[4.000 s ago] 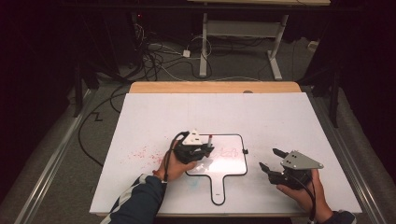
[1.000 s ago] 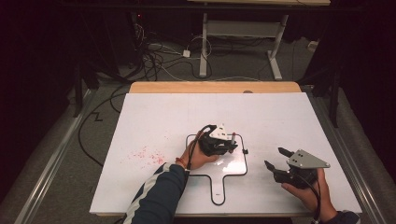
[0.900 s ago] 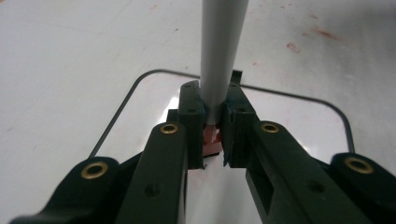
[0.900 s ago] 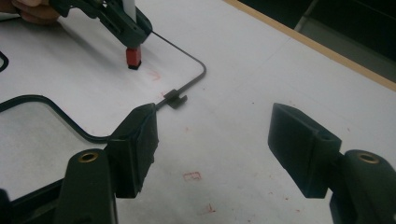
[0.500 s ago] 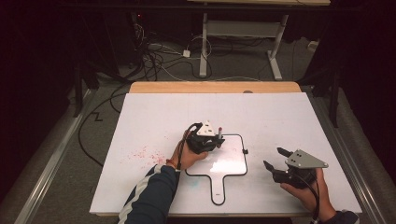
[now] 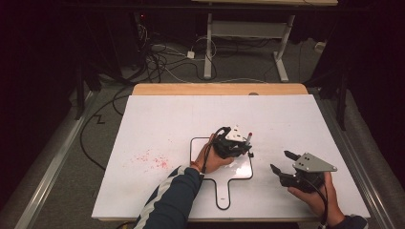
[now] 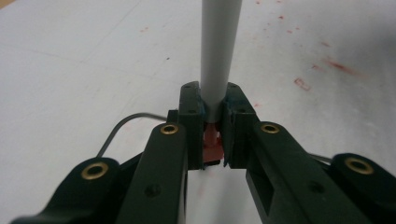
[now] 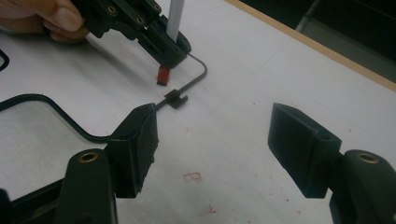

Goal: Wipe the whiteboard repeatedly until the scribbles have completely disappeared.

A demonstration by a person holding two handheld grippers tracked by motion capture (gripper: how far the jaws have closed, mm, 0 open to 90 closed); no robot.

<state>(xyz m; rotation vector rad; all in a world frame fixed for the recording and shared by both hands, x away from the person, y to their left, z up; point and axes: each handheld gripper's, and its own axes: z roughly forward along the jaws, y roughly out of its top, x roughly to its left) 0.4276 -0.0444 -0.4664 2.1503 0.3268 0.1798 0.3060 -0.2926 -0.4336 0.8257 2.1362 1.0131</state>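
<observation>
Here, from the high view, the left gripper (image 6: 237, 143) sits over the upper right part of a small black-rimmed whiteboard (image 6: 210, 143) with a handle, which lies flat on the big white table (image 6: 157, 119). It is clamped on a marker (image 6: 249, 139) whose grey barrel sticks up past the jaws. The right gripper (image 6: 282, 162) hovers off to the right of the whiteboard, well apart from the left one, jaws spread wide with nothing between them. Faint red smears (image 6: 153, 160) mark the table to the left of the board.

In the left gripper view, the jaws are pinched tight on the grey marker (image 7: 219, 51) — its red end (image 7: 212, 142) shows just below the pads.

In the right gripper view, the right gripper's own jaws stand wide apart and empty; beyond them, the left gripper (image 8: 166, 51) holds the marker (image 8: 175, 18) with its red end (image 8: 163, 74) pointing down near the whiteboard's rim (image 8: 70, 121) — whether it touches the surface I cannot tell.
</observation>
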